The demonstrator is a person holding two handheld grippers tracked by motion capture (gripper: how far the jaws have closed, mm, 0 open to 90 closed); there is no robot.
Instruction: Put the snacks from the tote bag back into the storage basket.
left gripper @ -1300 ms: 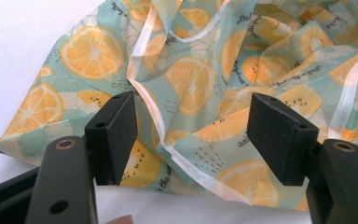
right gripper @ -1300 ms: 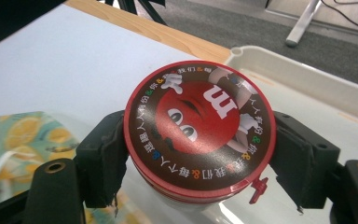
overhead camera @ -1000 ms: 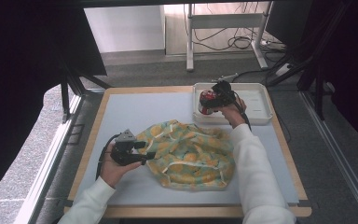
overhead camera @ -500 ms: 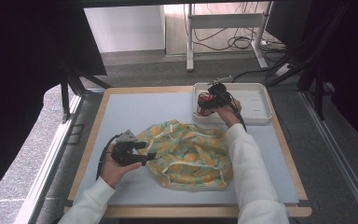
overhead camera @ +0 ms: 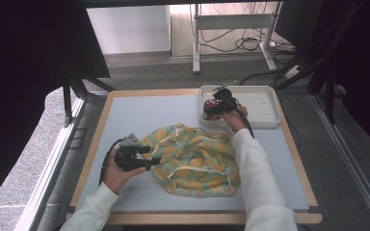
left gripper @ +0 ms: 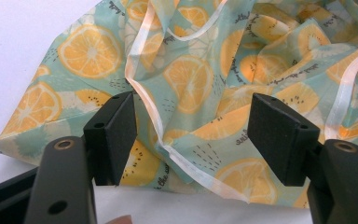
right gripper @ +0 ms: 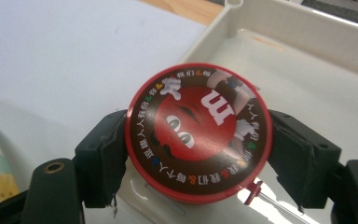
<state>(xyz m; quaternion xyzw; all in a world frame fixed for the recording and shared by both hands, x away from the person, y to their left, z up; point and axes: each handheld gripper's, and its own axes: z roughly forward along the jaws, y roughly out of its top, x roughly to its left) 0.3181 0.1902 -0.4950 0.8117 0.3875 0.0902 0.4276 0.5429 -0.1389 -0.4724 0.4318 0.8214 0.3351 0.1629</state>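
A crumpled bag (overhead camera: 197, 159) of thin cloth printed with orange slices lies mid-table on the pale mat. My left gripper (overhead camera: 155, 155) rests at its left edge. In the left gripper view it (left gripper: 191, 135) stands open, the jaws apart on either side of a white-trimmed fold of the bag (left gripper: 191, 79) and not pressing it. At the far right, my right gripper (overhead camera: 211, 107) is shut on a round red candy tin (right gripper: 198, 130), gripped by its rim. The tin (overhead camera: 210, 105) hangs just above the left end of the white tray (overhead camera: 265, 103).
The tray's rim and corner (right gripper: 298, 28) lie right behind the tin. A wooden border (overhead camera: 139, 92) frames the mat. Beyond the table are desk legs and cables (overhead camera: 250, 43) on the floor. Dark frame bars stand at both sides.
My right gripper has sunk a little toward the tray's left end, still holding the tin. The left gripper and the bag have stayed put.
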